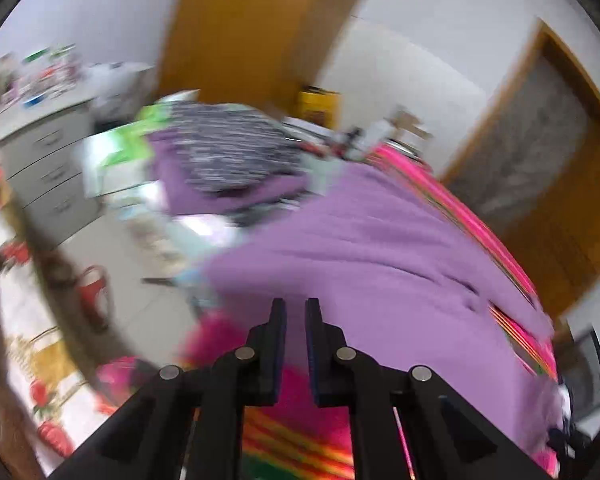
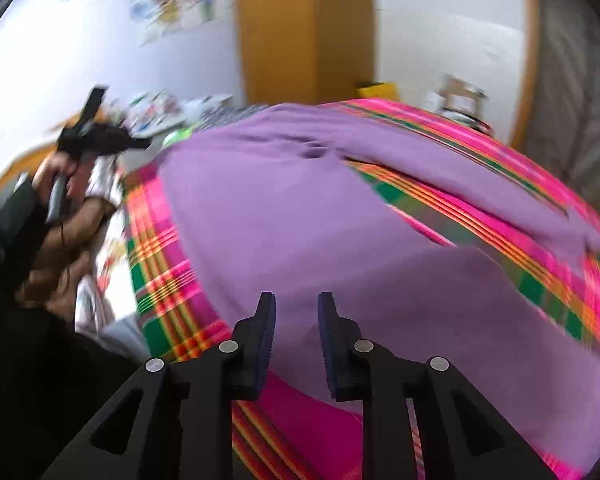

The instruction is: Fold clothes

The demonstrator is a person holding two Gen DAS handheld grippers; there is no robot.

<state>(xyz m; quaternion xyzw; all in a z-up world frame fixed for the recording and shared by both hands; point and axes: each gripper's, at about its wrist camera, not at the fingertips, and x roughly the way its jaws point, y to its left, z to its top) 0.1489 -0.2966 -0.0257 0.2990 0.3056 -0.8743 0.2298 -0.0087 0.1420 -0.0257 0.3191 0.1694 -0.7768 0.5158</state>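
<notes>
both grippers, left (image 1: 296, 308) and right (image 2: 297, 302), hang over the purple cloth (image 2: 300, 216), fingers apart and empty; the left one shows at 9 o'clock.

Bedcover: pink-green plaid blanket (image 2: 160, 272) on the bed.
Drawers: grey drawer unit (image 1: 56, 184), cluttered top, blurred.
Wall: cartoon posters (image 2: 180, 0).
Door: wooden door (image 1: 260, 28).

Bright, even indoor light; both views smeared by motion blur, edges bent by fisheye
</notes>
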